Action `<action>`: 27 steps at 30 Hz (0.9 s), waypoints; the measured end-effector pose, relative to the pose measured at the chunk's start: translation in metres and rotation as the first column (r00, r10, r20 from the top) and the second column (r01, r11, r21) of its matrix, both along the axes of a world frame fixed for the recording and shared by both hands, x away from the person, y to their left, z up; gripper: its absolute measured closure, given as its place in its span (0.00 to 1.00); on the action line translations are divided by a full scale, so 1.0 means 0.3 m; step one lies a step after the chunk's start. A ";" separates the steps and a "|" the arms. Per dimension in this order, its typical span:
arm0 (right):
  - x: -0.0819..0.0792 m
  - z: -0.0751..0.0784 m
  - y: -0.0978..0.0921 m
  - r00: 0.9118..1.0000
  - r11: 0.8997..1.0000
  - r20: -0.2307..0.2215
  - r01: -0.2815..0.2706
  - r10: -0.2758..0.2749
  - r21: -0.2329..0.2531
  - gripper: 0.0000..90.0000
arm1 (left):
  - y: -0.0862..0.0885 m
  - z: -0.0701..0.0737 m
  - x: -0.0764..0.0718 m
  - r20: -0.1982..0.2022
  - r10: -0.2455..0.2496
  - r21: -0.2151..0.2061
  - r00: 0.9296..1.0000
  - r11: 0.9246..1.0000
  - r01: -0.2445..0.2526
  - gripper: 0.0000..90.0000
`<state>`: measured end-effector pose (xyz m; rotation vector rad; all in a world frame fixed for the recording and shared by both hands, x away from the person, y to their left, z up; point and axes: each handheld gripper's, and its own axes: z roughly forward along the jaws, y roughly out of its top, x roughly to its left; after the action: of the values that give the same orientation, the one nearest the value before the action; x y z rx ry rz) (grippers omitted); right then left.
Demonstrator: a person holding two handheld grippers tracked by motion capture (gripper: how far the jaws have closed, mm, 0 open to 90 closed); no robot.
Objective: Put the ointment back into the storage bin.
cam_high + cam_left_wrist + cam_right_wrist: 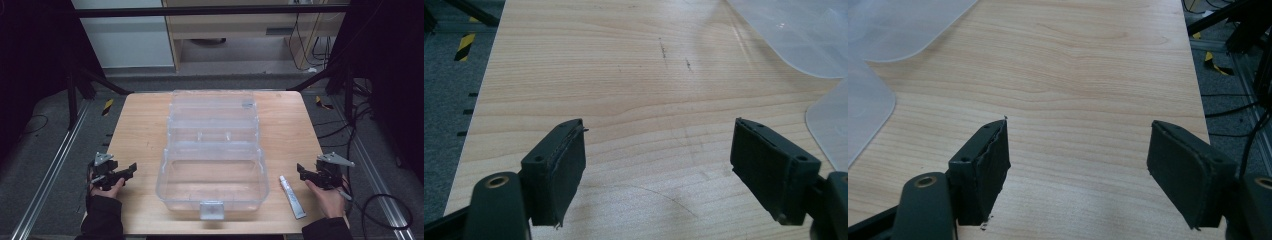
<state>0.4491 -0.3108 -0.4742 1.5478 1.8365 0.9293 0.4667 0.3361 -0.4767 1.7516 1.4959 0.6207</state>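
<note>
Leftmost, the left gripper [131,168] is held wide open at the table's [145,125] left edge. Centrally, the clear plastic storage box [212,165] is set, lid open. Beside it, near the front-right corner, a white tube [292,197] is laid; the right gripper [301,171] is held open, empty.

Lab: black frame [210,10], floor cables [385,210], hazard tape [107,106].

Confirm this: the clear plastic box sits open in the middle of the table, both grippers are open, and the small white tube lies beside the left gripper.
Wrong on one point: the high view shows the white tube lying beside the right gripper, not the left gripper. The rest stands.
</note>
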 end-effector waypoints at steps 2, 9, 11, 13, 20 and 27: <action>0.000 0.010 0.010 1.000 1.000 -0.017 -0.001 0.001 -0.008 0.30 | 0.000 0.000 -0.001 -0.001 0.002 0.000 1.000 1.000 -0.002 0.24; -0.008 0.061 0.046 0.998 0.999 -0.045 -0.037 0.035 -0.036 0.33 | 0.003 0.001 -0.004 -0.010 -0.003 -0.005 1.000 1.000 0.003 0.26; -0.015 0.082 0.053 0.999 0.999 -0.033 -0.039 0.038 -0.038 0.35 | 0.001 0.003 -0.006 -0.010 -0.007 -0.005 1.000 1.000 0.007 0.27; -0.019 0.104 0.060 0.998 0.998 -0.034 -0.054 0.053 -0.033 0.35 | -0.002 0.002 -0.005 -0.014 -0.010 0.000 1.000 1.000 0.010 0.28; -0.017 0.160 0.076 0.995 0.994 -0.042 -0.097 0.096 -0.039 0.33 | -0.006 0.002 -0.005 -0.019 -0.019 0.003 1.000 1.000 0.019 0.30; -0.012 0.202 0.089 0.991 0.991 -0.057 -0.125 0.123 -0.051 0.32 | -0.010 0.003 -0.006 -0.018 -0.027 0.008 0.999 1.000 0.027 0.31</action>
<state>0.4455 -0.2840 -0.4136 1.4520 1.9983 0.8931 0.4648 0.3330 -0.4757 1.7850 1.4815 0.6003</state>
